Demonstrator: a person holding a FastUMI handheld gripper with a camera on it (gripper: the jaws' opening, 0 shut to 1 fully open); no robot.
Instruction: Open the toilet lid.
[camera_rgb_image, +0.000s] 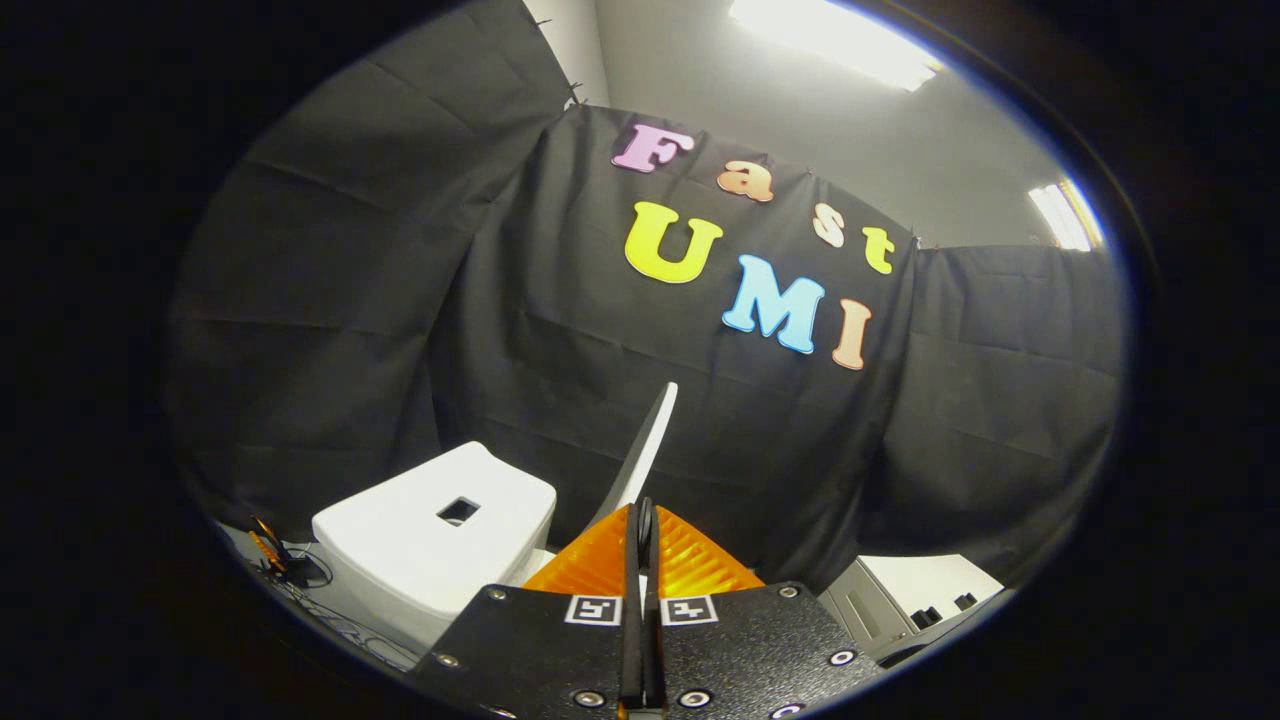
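The tongs are sitting closed, the two fingers pressed nearly together with the thin edge of the toilet lid pinched between them. The lid is rising from between the fingertips as a narrow white blade, seen edge-on and leaning slightly to the right, its far tip standing against the black cloth wall. Judgement: the grip is being placed on the free rim of the lid because that gives the longest lever about the hinge; the hinge itself is hidden below the fingers.

To the left of the fingers and a little beyond them, the toilet tank is showing as a white block with a small dark square opening in its top. The lid is standing just right of the tank, and whether it is touching the tank cannot be told. Some cables and a small orange item are lying on the floor at the far left of the tank, too small to identify. To the right, low down, a white and grey cabinet-like unit is standing against the cloth. Ceiling lights are glaring overhead.

Judgement: with the lid near upright, the opening is looking mostly done; what is remaining is leaning it back to rest and releasing. Risk: letting go early could let the lid drop shut.
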